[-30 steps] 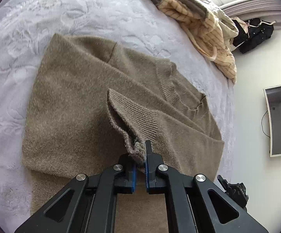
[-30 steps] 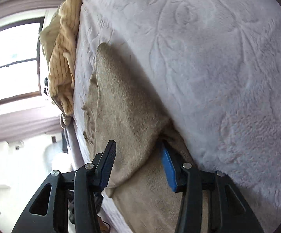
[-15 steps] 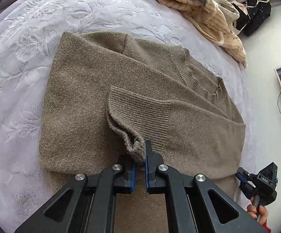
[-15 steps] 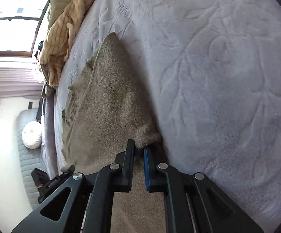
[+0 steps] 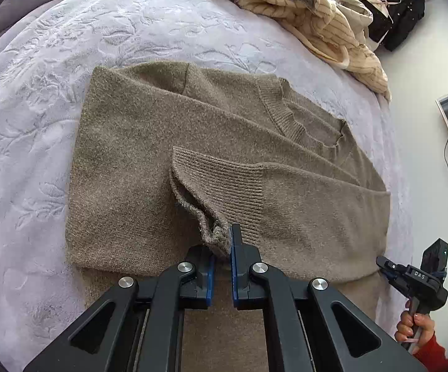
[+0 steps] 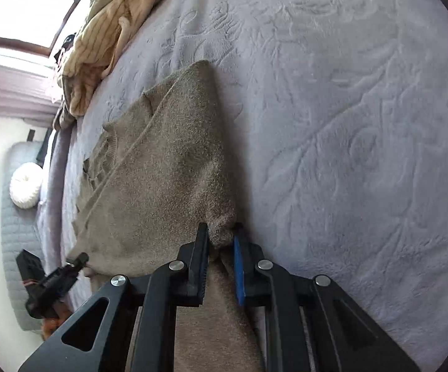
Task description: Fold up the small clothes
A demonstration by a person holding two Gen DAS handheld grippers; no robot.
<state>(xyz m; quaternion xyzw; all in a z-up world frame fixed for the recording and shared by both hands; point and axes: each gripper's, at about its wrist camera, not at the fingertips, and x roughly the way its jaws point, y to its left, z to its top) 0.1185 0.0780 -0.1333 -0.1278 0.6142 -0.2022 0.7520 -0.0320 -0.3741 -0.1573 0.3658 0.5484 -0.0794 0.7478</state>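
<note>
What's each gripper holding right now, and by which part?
Left gripper pinches the sweater by its ribbed sleeve cuff. Right gripper has just closed on a folded corner.

Lettering: "DAS", white on black
Carrier: body of the right tool (image 5: pixel 416 276), right of the left tool (image 5: pixel 222 241)

sweater (image 5: pixel 137 161): lower part hidden behind gripper frames, cut by bottom edge | clothes pile (image 5: pixel 317 15): cut by top edge | hand (image 5: pixel 416 325): mostly cut off at rim
</note>
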